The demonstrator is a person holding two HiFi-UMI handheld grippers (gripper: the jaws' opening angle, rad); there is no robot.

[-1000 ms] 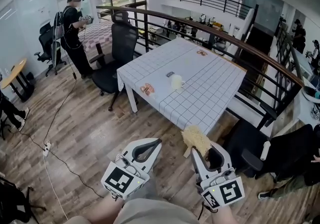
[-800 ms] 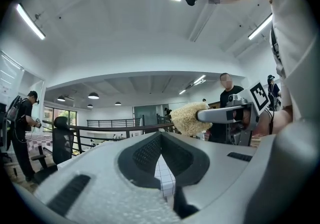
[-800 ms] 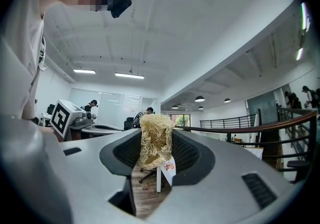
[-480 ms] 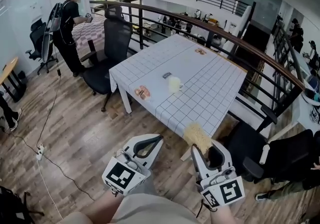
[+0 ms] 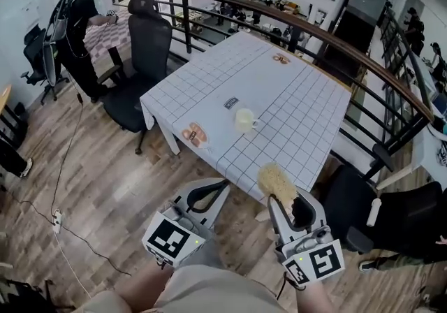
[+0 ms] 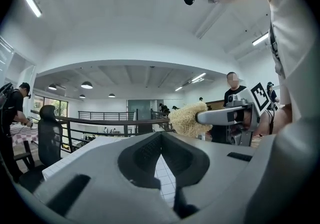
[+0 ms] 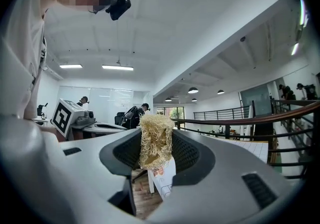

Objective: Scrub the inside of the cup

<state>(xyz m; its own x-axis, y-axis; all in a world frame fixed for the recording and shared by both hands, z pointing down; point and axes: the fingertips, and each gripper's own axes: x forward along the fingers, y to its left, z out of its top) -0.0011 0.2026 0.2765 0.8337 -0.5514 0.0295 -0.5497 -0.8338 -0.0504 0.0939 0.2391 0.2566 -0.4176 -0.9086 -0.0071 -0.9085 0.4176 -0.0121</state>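
1. At frame centre, on the table: cup, upright.
2. Lower centre: left gripper, jaws together, empty.
3. Lower right: right gripper, jaws clamped on loofah, well apart from the cup.

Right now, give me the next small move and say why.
Probably step up to the table edge: the cup sits out on it, beyond both tongs. The right tongs already clamp the loofah scrubber; the left tongs are shut and empty.
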